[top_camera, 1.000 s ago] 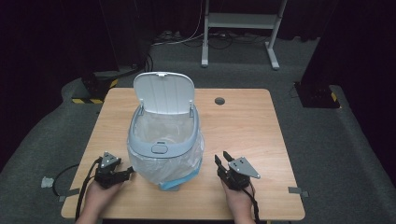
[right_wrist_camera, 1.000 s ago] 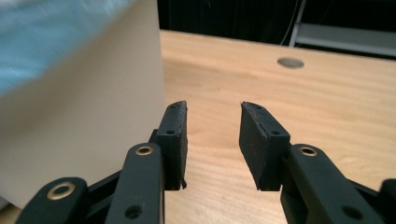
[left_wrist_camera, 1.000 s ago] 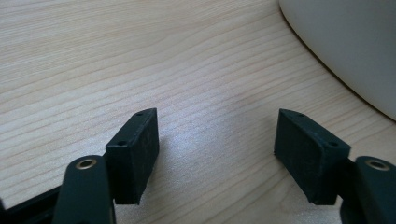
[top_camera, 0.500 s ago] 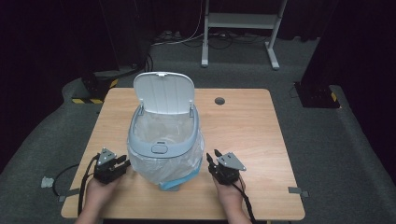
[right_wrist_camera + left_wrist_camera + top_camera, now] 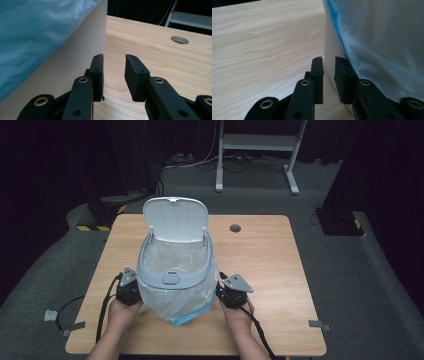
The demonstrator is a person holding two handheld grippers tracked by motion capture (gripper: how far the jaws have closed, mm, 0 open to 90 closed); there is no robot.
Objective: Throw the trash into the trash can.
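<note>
A small white bin [image 5: 171, 279] with a grey rim and its lid [image 5: 175, 219] raised stands on the wooden table [image 5: 265, 260]. A thin bluish plastic bag [image 5: 175, 306] lines it and hangs down over its sides. My left gripper [image 5: 132, 289] sits against the bin's left side, my right gripper [image 5: 226, 293] against its right side. In the left gripper view the jaws [image 5: 329, 61] stand a little apart, with nothing between them, beside the bin wall [image 5: 331, 42] and the bag [image 5: 384, 37]. The right gripper [image 5: 113, 58] is open beside the bin wall [image 5: 77, 47] and bag [image 5: 35, 27].
A round cable hole [image 5: 235, 228] lies in the table behind the bin, the same hole [image 5: 179, 39] showing in the right gripper view. A white desk frame [image 5: 257, 142] stands on the dark floor beyond. Cables trail off the table's front left.
Both grippers have moved inward from the table's front towards the bin and now sit close against its two sides. The bin has not moved.
</note>
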